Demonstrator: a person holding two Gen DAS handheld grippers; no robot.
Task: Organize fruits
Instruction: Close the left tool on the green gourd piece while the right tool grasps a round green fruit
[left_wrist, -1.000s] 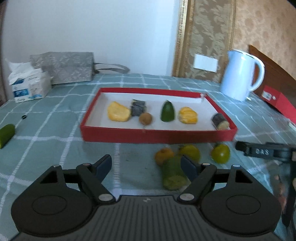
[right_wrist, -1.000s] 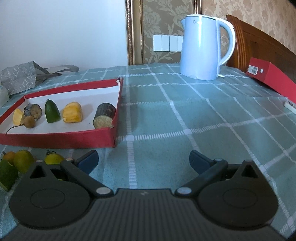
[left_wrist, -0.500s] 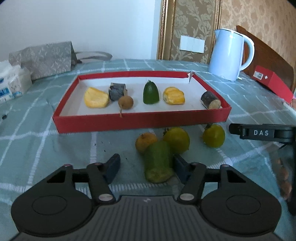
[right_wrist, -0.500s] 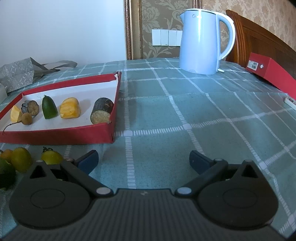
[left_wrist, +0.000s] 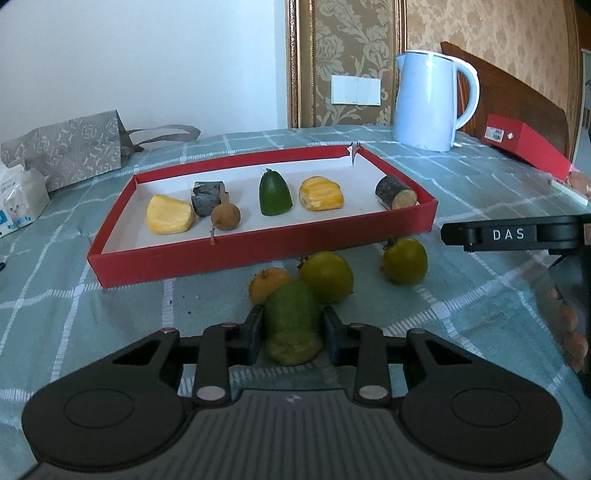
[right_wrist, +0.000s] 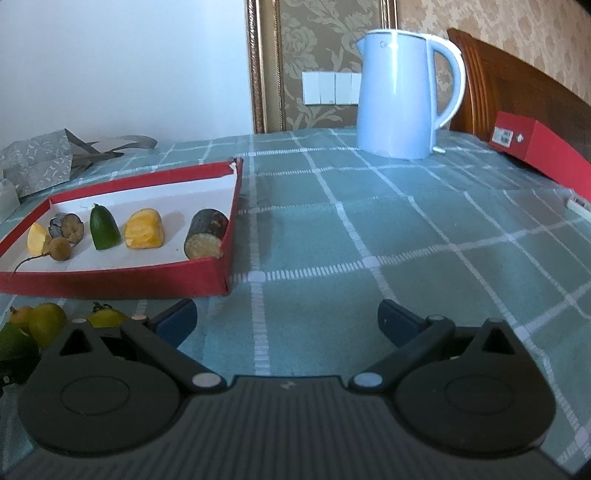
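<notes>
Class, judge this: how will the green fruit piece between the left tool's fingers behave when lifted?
The green fruit piece looks firm, so it probably stays stiff. Its rounded sides may slip. The left tool, whose jaws have just been closing, grips it near its cut end.

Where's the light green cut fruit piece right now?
In the left wrist view, the light green piece lies on the tablecloth just in front of the red tray, clamped in the left gripper, touching the small orange fruit behind it.

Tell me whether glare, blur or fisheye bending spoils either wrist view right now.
Left wrist view: sharp, no glare, green fruit clear between the left gripper pads; edges bend. Right wrist view: bright streak on the kettle, tablecloth lines curve, red tray crisp.
</notes>
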